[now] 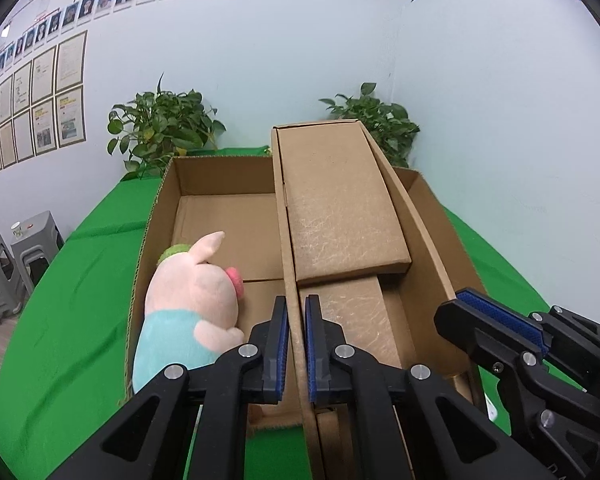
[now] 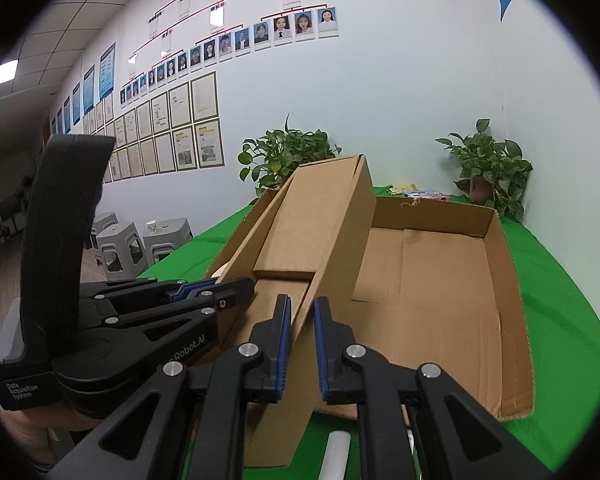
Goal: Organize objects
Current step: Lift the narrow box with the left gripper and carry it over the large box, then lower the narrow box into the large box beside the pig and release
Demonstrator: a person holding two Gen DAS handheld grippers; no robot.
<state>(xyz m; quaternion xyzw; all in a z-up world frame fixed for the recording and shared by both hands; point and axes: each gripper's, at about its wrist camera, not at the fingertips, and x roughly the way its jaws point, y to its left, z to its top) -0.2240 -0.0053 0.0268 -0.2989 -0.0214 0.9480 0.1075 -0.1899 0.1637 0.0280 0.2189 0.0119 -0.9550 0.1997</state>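
A long, narrow cardboard box (image 1: 339, 200) is held between both grippers over a large open cardboard box (image 1: 220, 176), its far end tilted up above the big box's back wall. My left gripper (image 1: 296, 302) is shut on the narrow box's left wall. My right gripper (image 2: 301, 300) is shut on its right wall (image 2: 331, 240). Each gripper shows in the other's view: the right gripper (image 1: 471, 300) at the right, the left gripper (image 2: 236, 284) at the left. A pink plush pig (image 1: 196, 300) in a light blue top lies in the big box's left part.
The big box (image 2: 507, 300) stands on a green cloth (image 1: 60, 320). Two potted plants (image 1: 160, 128) (image 2: 491, 168) stand at the back by the wall. A white tube (image 2: 333, 452) lies on the cloth near the front. Grey stools (image 1: 4, 264) stand off to the left.
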